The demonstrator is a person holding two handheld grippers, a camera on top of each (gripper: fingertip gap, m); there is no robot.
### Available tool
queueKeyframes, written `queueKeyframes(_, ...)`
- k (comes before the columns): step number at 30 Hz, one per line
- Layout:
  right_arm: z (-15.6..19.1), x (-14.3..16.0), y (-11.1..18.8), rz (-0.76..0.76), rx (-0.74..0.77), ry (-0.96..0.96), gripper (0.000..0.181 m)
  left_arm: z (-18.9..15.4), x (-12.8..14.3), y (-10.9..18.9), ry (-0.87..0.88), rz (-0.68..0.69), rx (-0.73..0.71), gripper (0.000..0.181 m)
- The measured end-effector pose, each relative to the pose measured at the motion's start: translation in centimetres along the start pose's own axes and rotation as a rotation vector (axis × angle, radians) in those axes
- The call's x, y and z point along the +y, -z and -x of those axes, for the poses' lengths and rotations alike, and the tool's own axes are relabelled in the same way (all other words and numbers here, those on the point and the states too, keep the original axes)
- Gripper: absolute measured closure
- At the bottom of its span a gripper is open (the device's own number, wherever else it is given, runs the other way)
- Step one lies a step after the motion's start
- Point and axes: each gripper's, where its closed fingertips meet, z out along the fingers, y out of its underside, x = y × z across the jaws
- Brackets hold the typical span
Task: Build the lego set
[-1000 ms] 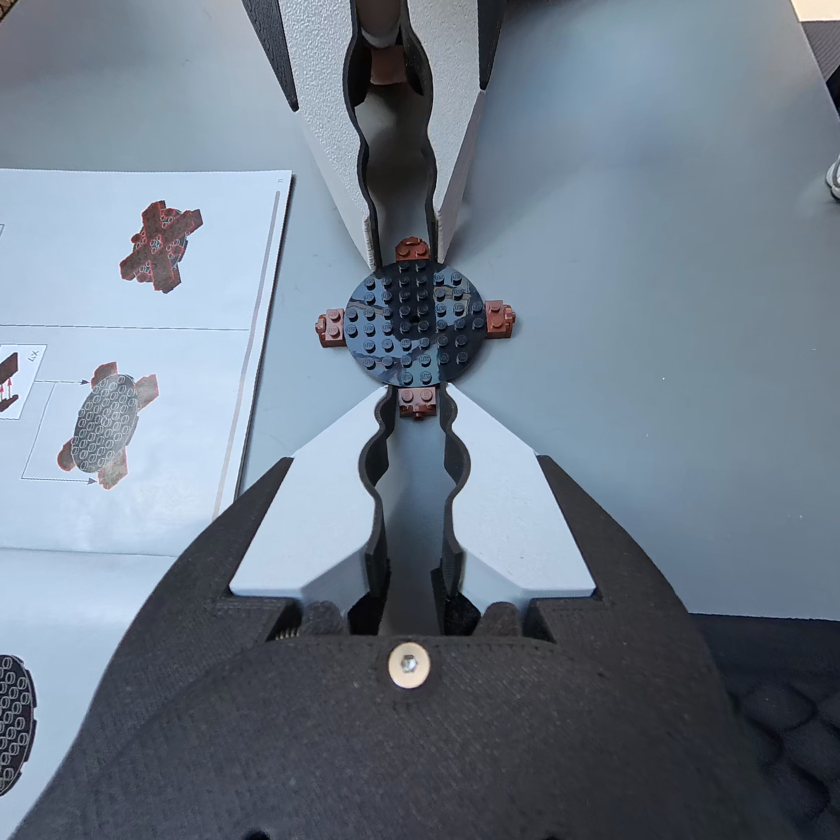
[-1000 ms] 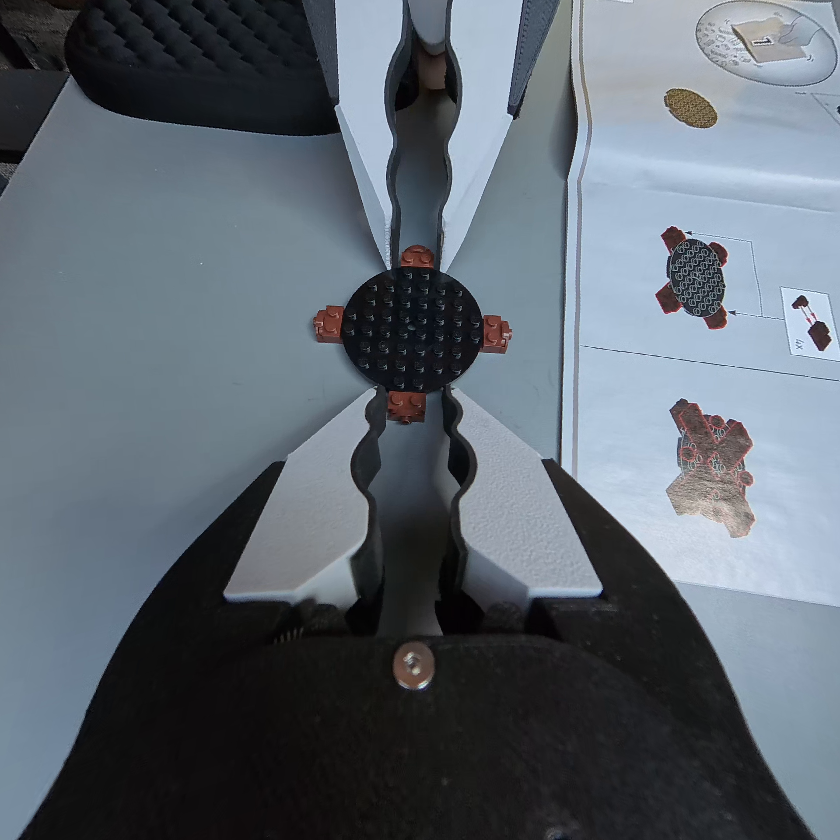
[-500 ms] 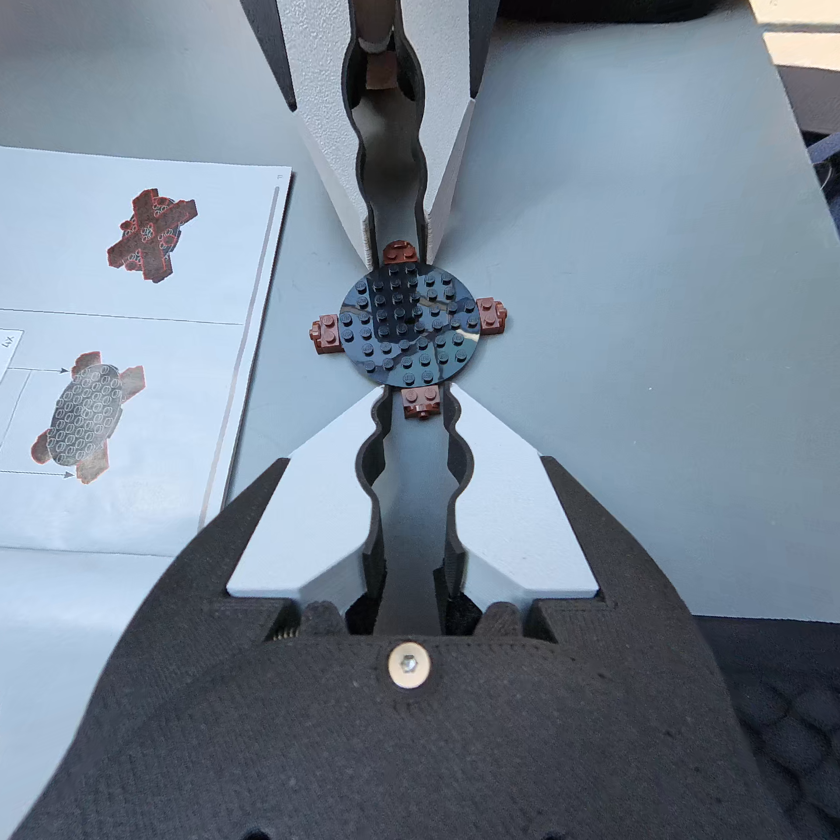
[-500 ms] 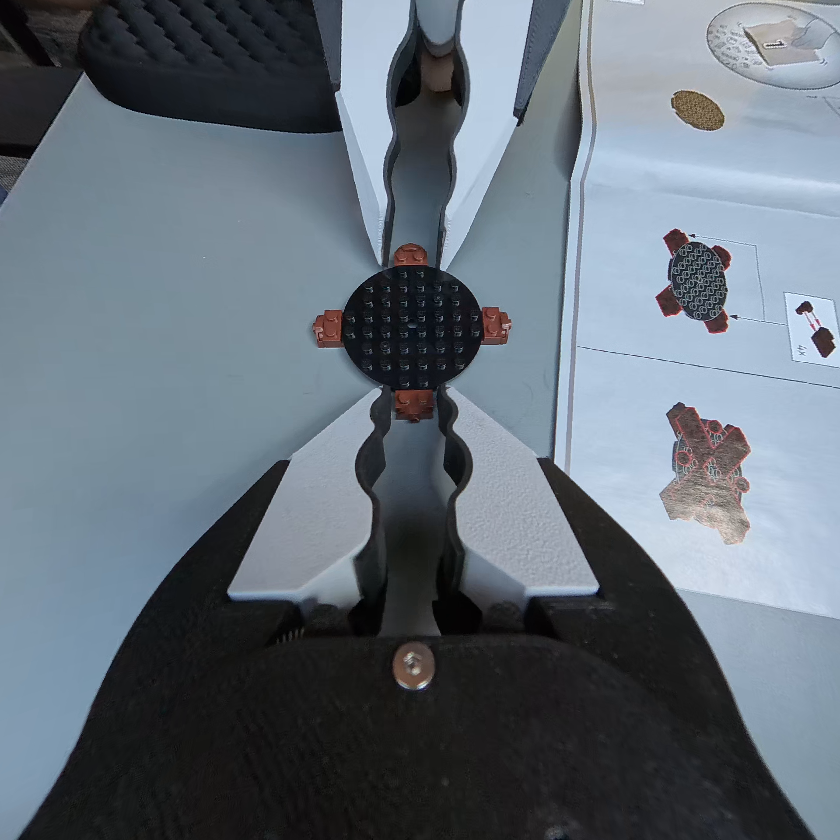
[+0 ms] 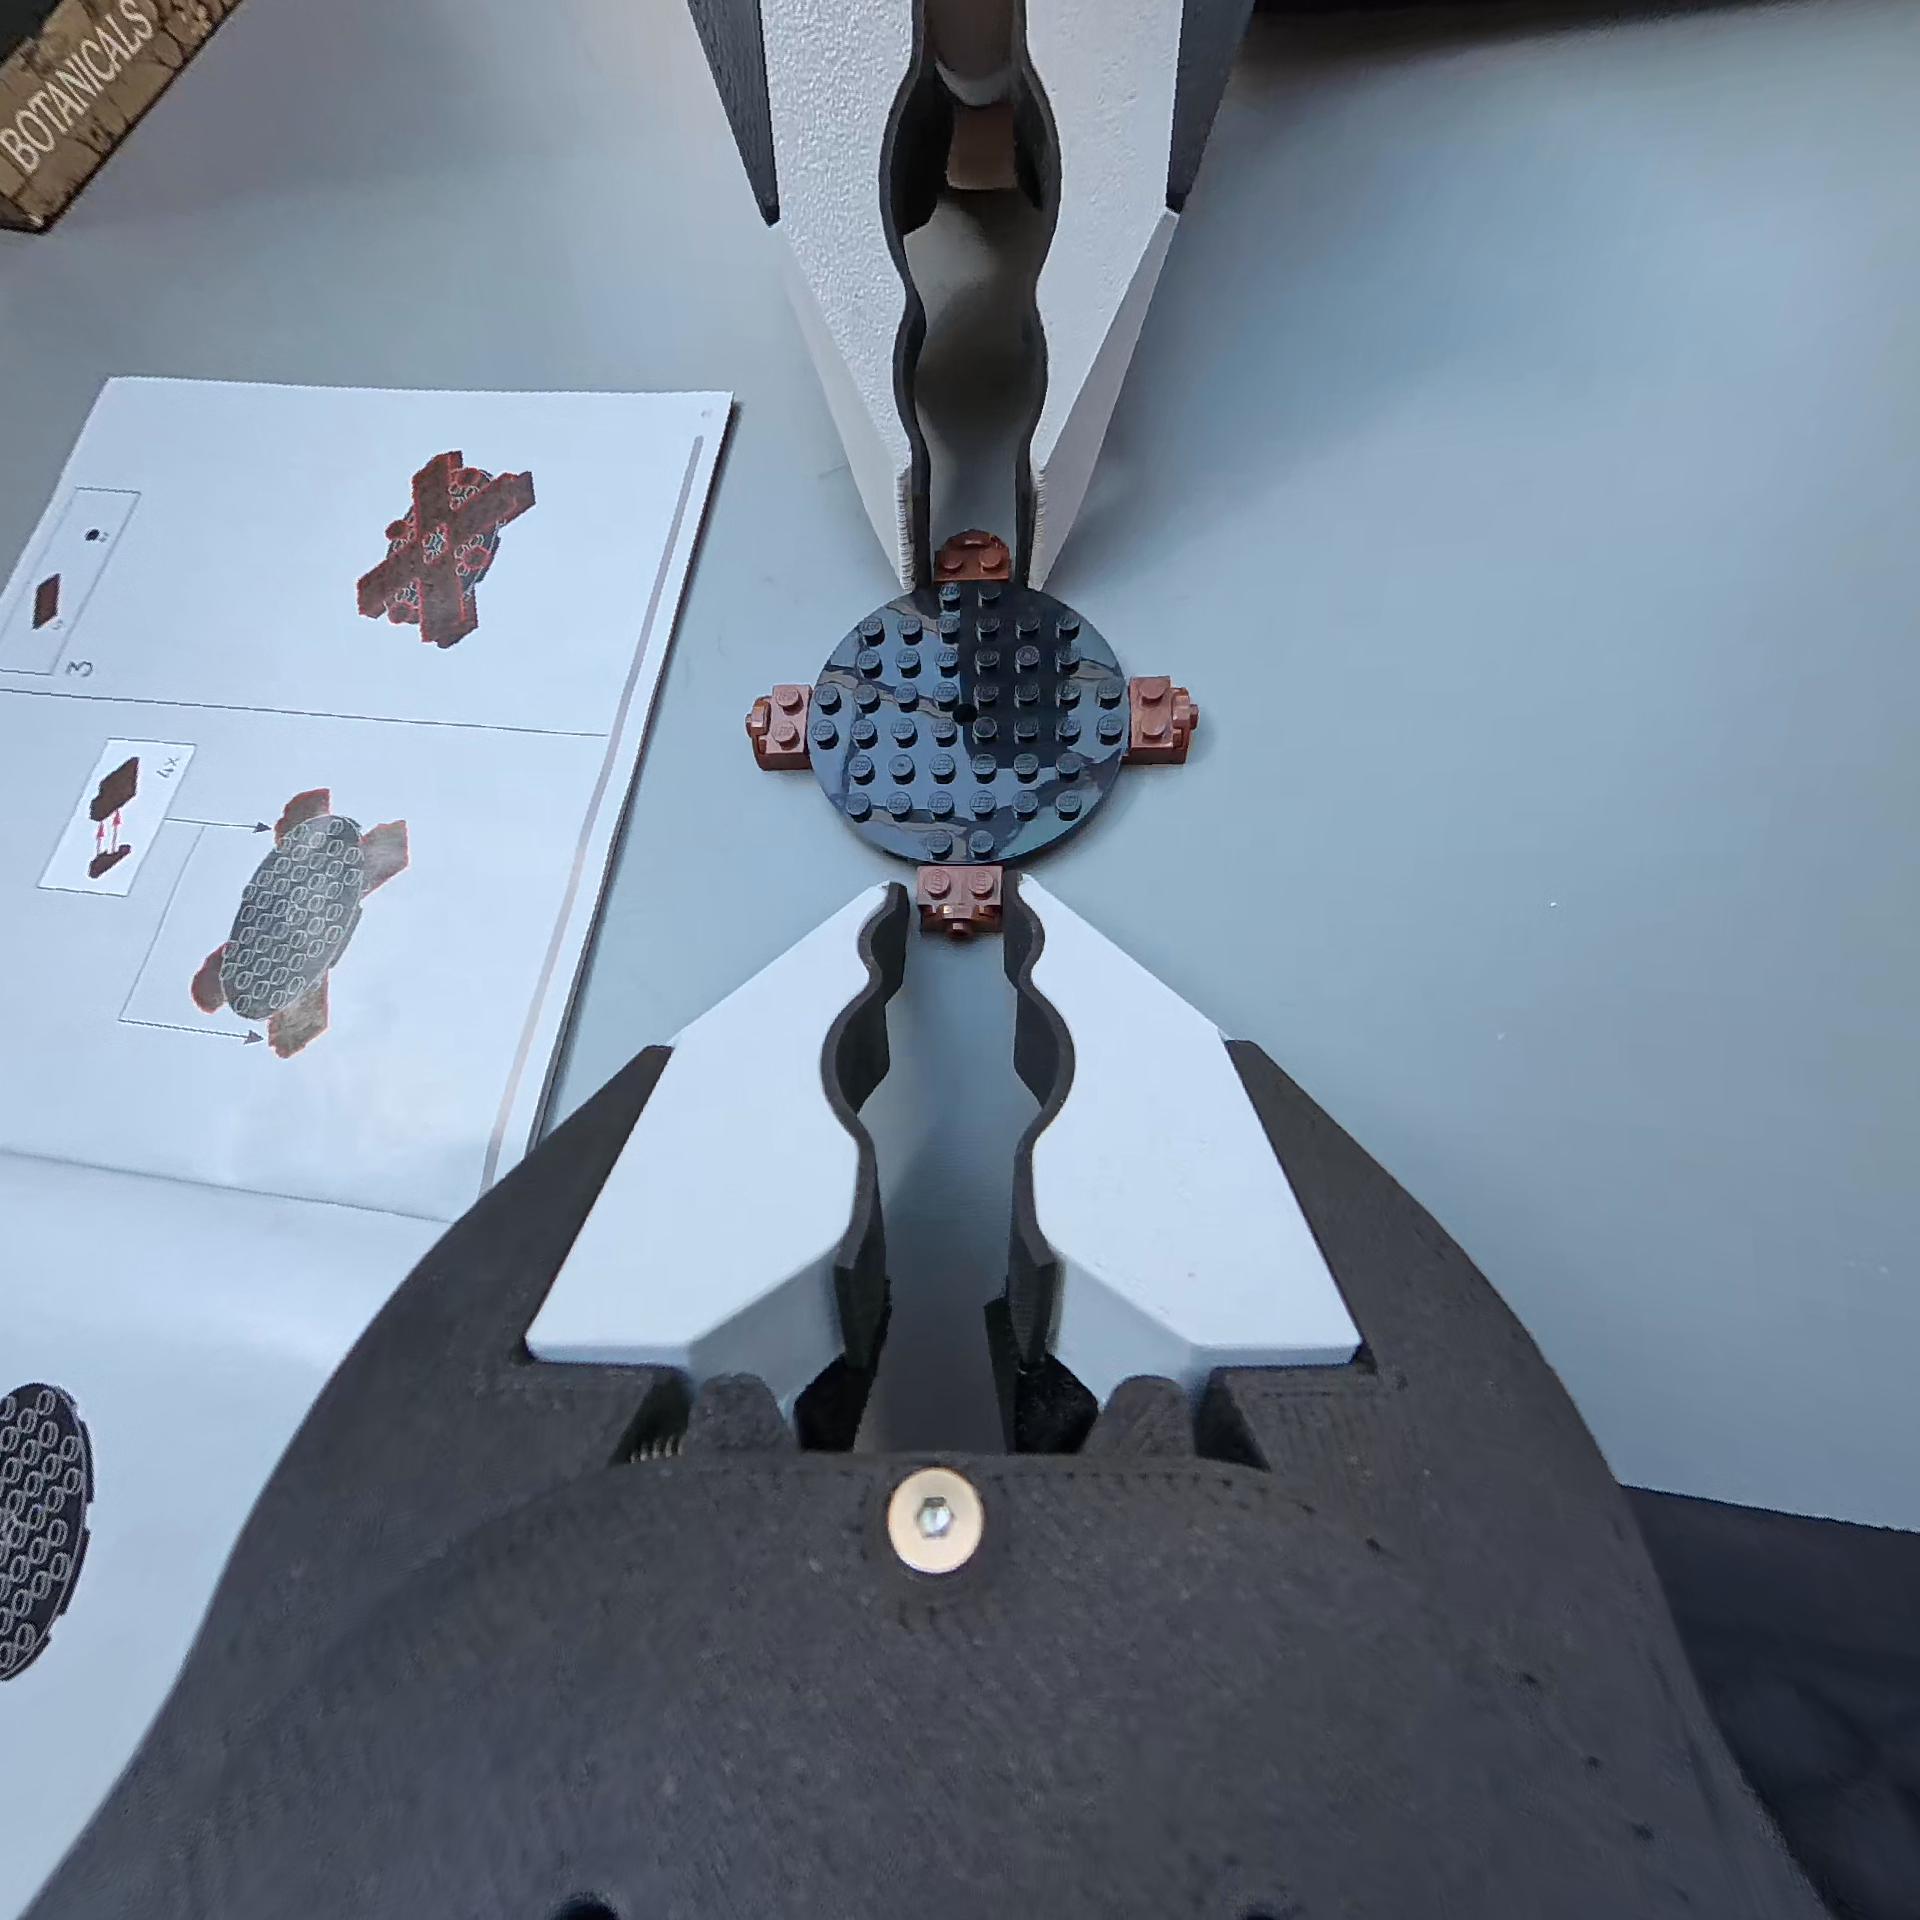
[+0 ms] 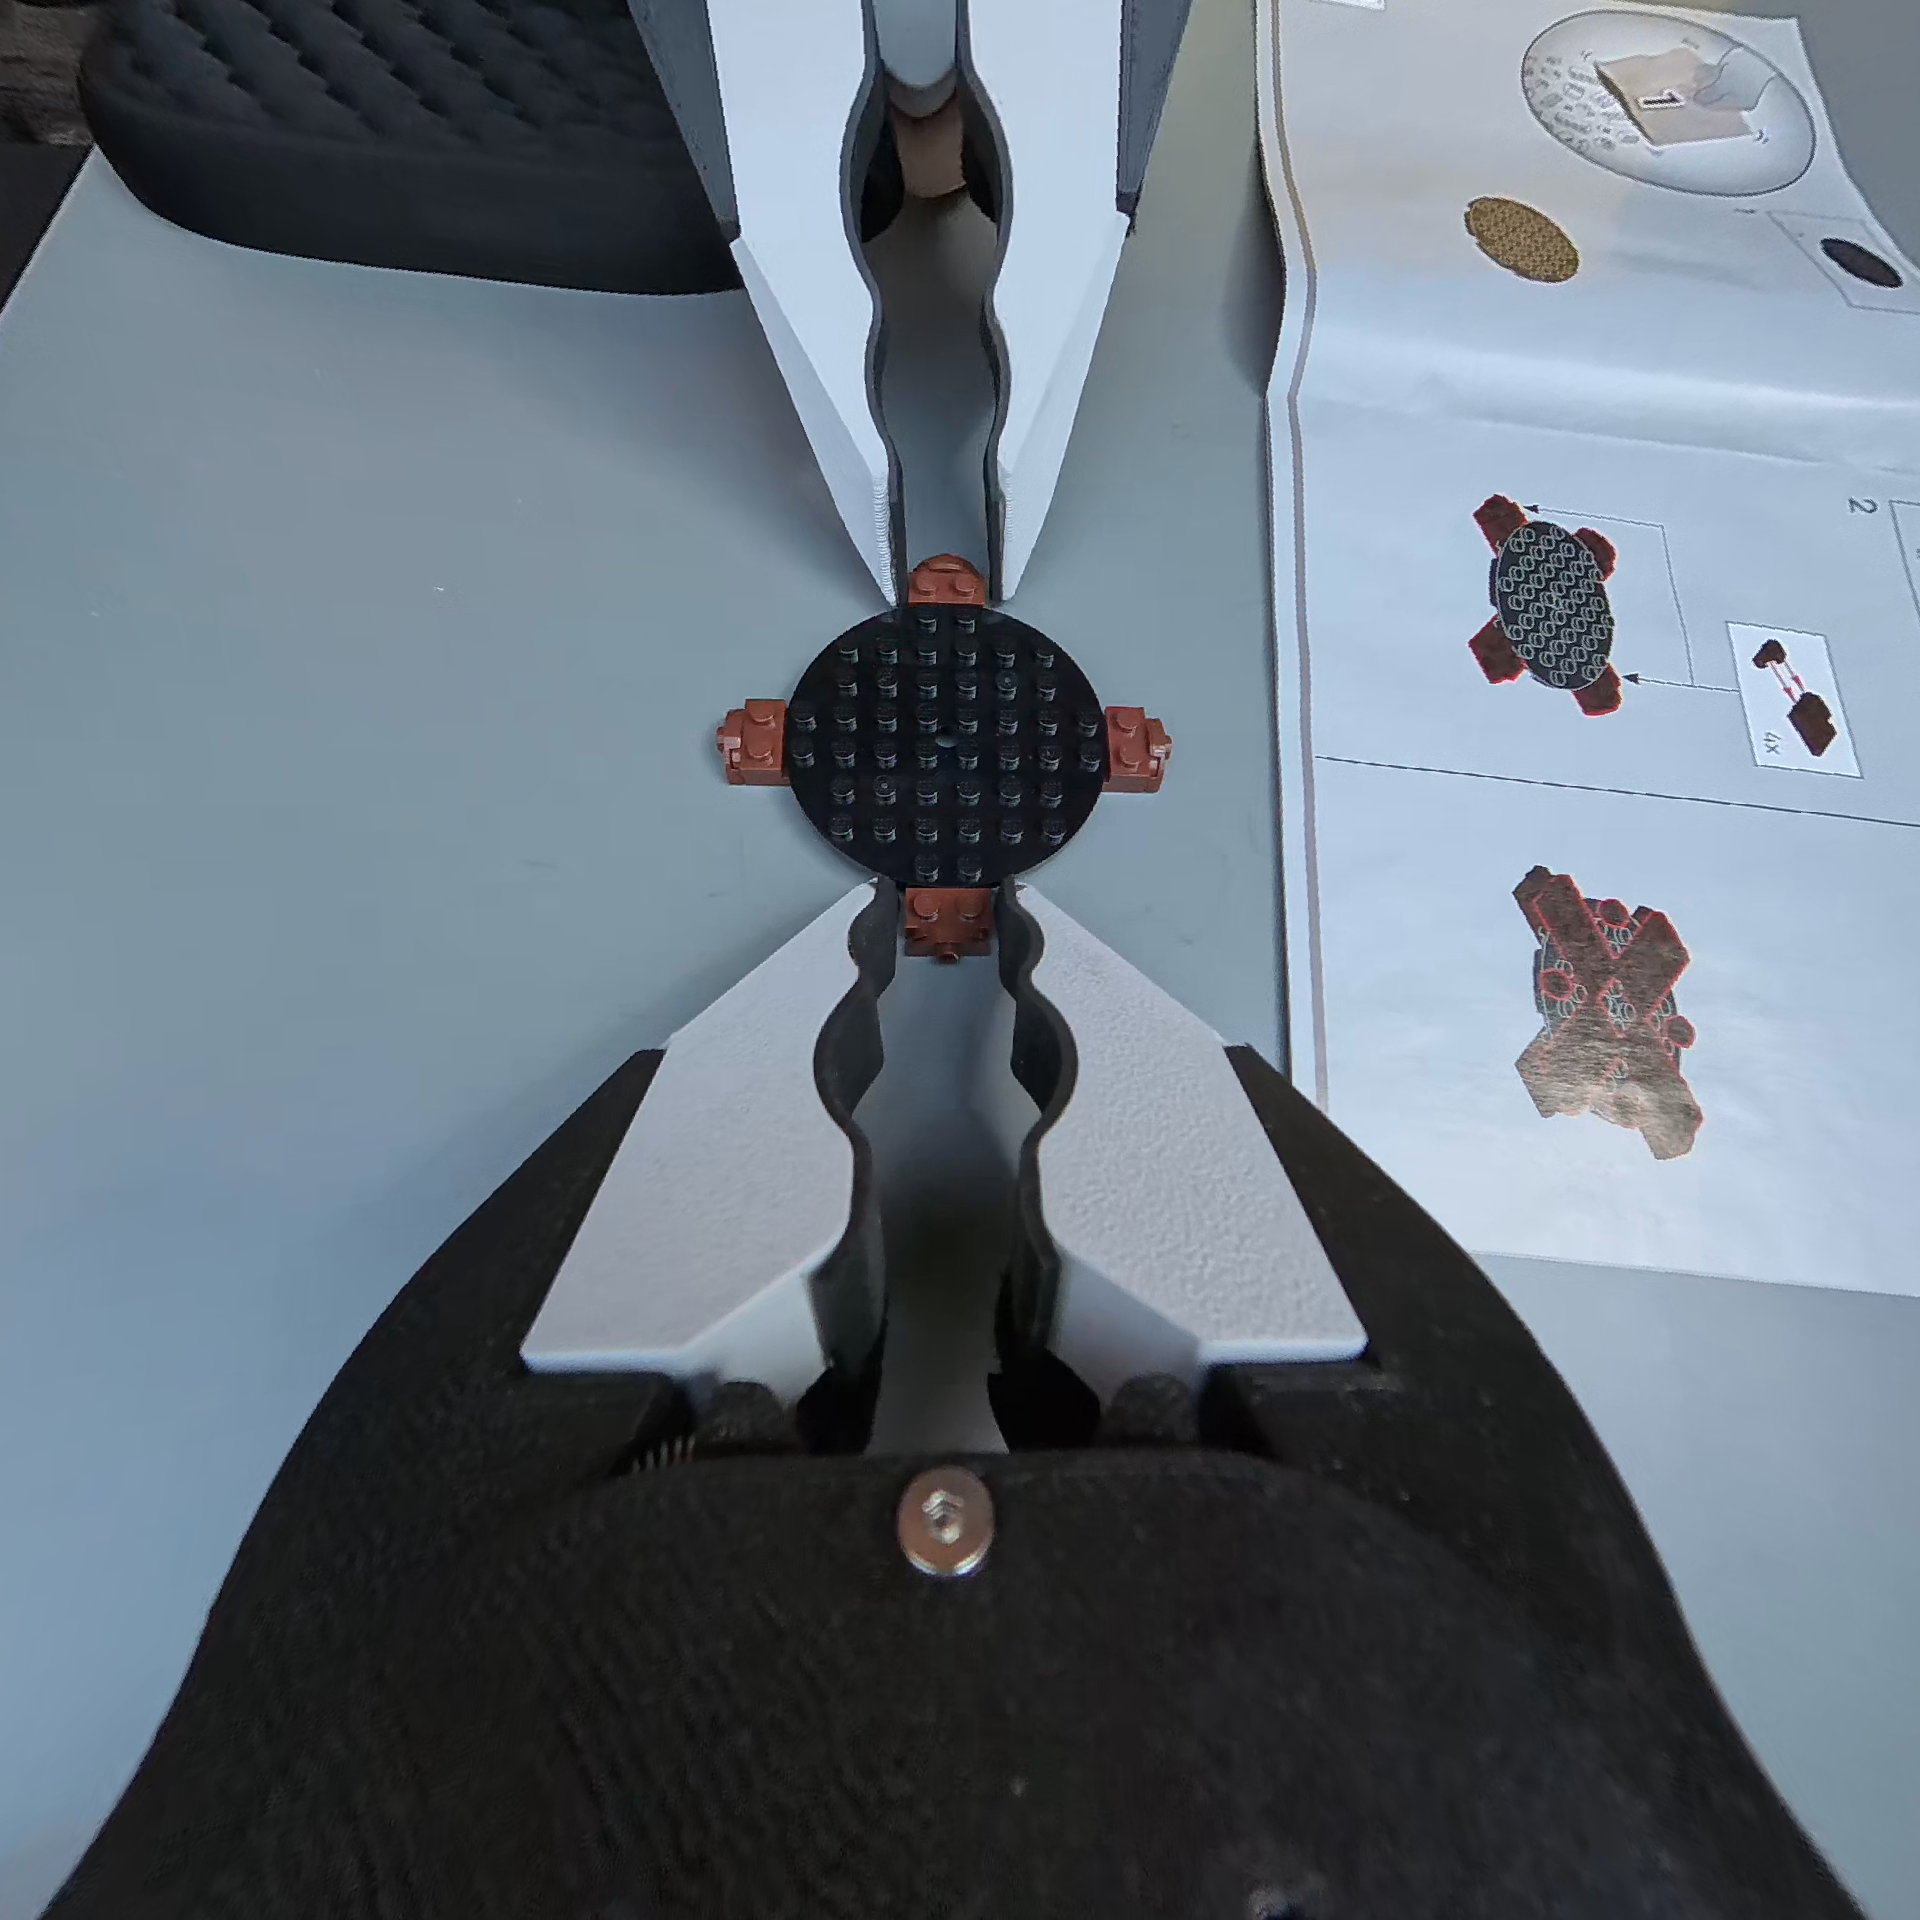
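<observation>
A round black studded plate (image 5: pixel 971 727) has a brown brick on each of its four sides and sits low over the grey table (image 5: pixel 1507 727). My left gripper (image 5: pixel 958 899) is closed around the near brown brick (image 5: pixel 961 902), fingertips on either side. My right gripper (image 6: pixel 945 902) grips the opposite brown brick (image 6: pixel 943 920) the same way. The two grippers face each other across the plate (image 6: pixel 940 743). The right gripper shows at the far side in the left wrist view (image 5: pixel 974 561). The left gripper shows at the far side in the right wrist view (image 6: pixel 943 592).
An open instruction sheet (image 5: pixel 343 790) lies beside the plate and also shows in the right wrist view (image 6: pixel 1579 727). A box corner (image 5: pixel 73 114) is at the far left. A black padded cushion (image 6: pixel 395 156) lies past the table edge. Tip to tip, the grippers are about 6 centimetres apart.
Both views have shifted a little against the table and sheet, and the box corner has come into the left view. The plate and both grippers keep the same relation.
</observation>
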Motion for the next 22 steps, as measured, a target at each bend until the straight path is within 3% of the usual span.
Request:
queueKeyframes(8,0.4,0.0,0.1,-0.001,0.022,0.024,0.164,-0.1,-0.1,0.1,-0.038,0.000,-0.076,0.165)
queueKeyframes(14,0.4,0.4,0.6,-0.003,0.036,0.035,0.165,0.9,-0.6,1.2,0.120,-0.039,-0.012,0.154)
queueKeyframes(19,0.4,0.6,0.8,-0.002,0.017,0.021,0.165,4.7,-2.7,2.7,0.186,-0.035,-0.044,0.144)
queueKeyframes(22,0.4,0.6,0.8,-0.003,0.027,0.029,0.165,8.3,-4.2,3.6,0.245,-0.129,-0.141,0.145)
